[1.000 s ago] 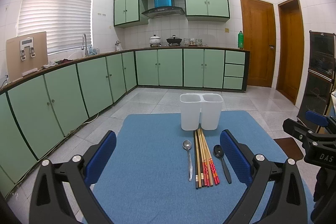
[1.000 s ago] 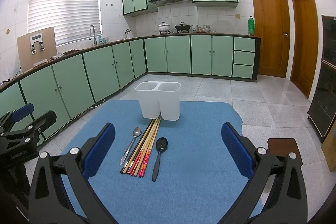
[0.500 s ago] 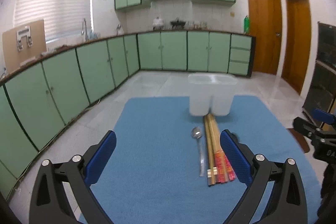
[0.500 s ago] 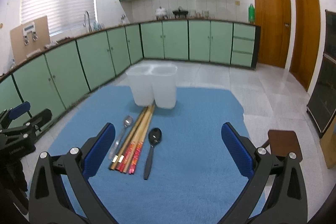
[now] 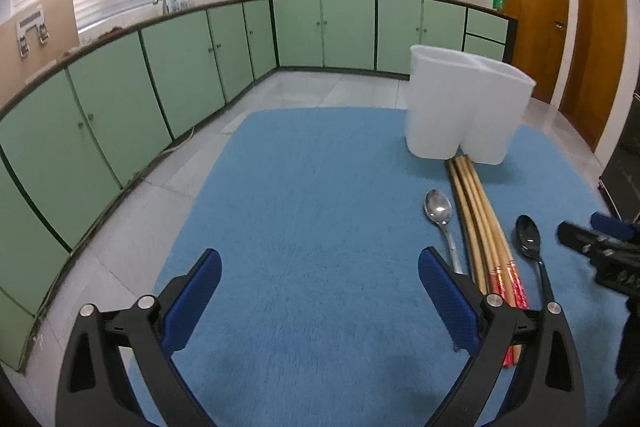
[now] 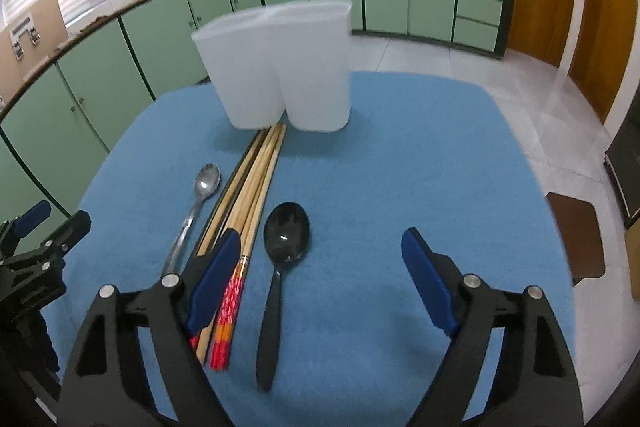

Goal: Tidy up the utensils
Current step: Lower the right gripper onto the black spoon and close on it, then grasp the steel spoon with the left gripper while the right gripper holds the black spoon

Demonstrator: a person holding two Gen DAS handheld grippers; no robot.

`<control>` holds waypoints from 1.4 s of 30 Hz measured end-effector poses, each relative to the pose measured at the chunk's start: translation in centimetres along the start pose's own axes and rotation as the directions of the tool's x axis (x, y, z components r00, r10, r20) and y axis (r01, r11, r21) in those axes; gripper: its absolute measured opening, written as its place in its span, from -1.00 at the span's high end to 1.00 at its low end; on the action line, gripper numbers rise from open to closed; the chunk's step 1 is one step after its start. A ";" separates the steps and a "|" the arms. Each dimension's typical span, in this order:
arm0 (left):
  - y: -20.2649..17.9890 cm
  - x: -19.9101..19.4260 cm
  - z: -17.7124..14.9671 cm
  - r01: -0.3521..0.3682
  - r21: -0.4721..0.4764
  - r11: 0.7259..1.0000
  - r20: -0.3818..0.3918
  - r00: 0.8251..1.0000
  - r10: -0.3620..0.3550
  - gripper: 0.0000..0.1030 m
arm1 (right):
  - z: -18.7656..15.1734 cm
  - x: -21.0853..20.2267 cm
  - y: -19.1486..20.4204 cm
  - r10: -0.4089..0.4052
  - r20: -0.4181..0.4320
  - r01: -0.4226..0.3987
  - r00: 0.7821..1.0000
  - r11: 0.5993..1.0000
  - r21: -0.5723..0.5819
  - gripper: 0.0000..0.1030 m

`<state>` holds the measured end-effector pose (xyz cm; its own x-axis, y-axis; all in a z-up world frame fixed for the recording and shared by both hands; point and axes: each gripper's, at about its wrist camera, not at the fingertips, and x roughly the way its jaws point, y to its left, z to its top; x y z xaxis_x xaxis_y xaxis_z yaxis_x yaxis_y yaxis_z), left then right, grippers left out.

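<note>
Chopsticks (image 6: 256,183) between two spoons (image 6: 202,187), before holder (image 6: 280,67)

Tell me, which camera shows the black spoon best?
The right wrist view: the black spoon lies whole, bowl to handle end, between the open right tool tips. In the left wrist view it sits small near the edge, its handle end hidden behind the left tool.

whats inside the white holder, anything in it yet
Nothing sticks up above the rim of the white holder. Its frosted walls hide both compartments' interiors, so small items inside cannot be ruled out. The chopsticks, silver spoon and black spoon lie on the blue mat.
</note>
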<state>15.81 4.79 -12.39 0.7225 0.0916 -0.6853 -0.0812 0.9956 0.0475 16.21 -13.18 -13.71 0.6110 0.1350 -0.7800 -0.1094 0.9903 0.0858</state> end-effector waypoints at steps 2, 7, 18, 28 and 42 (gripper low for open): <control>0.3 0.5 0.0 0.000 -0.006 1.000 -0.008 1.000 0.000 -0.87 | -0.1 1.3 0.3 -0.001 -0.030 0.001 1.000 1.000 0.004 -0.36; 0.6 1.4 -0.3 0.000 -0.004 1.000 -0.025 1.000 0.000 -0.87 | 0.0 2.8 0.9 -0.027 -0.051 0.027 0.998 1.000 0.006 -0.21; -0.2 2.9 0.0 0.029 0.026 0.999 -0.053 0.998 -0.027 -0.87 | 0.5 4.2 1.2 -0.036 -0.055 0.035 0.998 0.999 -0.011 0.36; -4.5 5.3 1.8 0.119 0.071 0.990 -0.089 0.990 -0.112 -0.87 | -0.1 3.5 -1.2 -0.044 -0.043 0.042 0.998 0.998 -0.038 0.36; -7.5 11.2 4.9 0.098 0.062 0.993 -0.160 0.983 -0.087 -0.86 | -0.3 4.0 -4.3 -0.017 -0.043 0.017 0.999 1.000 -0.010 0.36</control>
<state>27.88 -1.59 -16.85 0.6074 -0.0001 -0.7944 0.0332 0.9991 0.0252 18.91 -16.89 -17.37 0.5782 0.1163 -0.8076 -0.1071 0.9920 0.0662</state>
